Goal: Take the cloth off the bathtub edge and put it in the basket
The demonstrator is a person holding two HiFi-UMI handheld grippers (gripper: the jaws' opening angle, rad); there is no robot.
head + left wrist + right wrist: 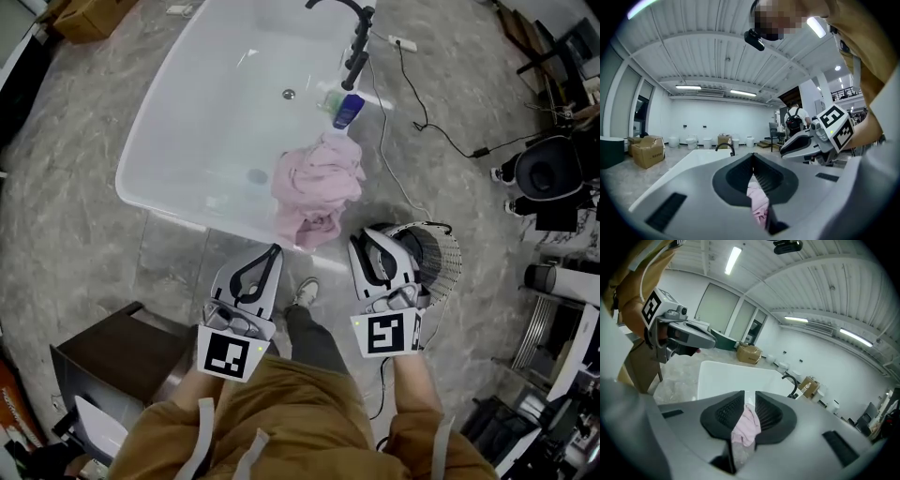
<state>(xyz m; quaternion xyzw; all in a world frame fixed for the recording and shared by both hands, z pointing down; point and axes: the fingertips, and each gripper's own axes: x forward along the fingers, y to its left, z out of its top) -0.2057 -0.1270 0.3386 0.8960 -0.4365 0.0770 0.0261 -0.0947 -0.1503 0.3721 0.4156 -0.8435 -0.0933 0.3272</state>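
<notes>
The task had not really begun; the pink cloth was draped in a heap over the near edge of the bathtub, one fold hanging down the outer wall, and nothing of it had reached the basket, which stood on the floor just right of the tub and looked empty. The grab, the lift and the drop into the basket were all left to do. Both tools were held low in front of the person, side by side, pointing at the tub's near edge; the left gripper sat just left of the hanging fold, its jaws closed together on nothing; the right gripper hovered above the basket, near the cloth but apart from it, its jaws a narrow slit apart and gripping nothing, the cloth showing beyond the gap.
</notes>
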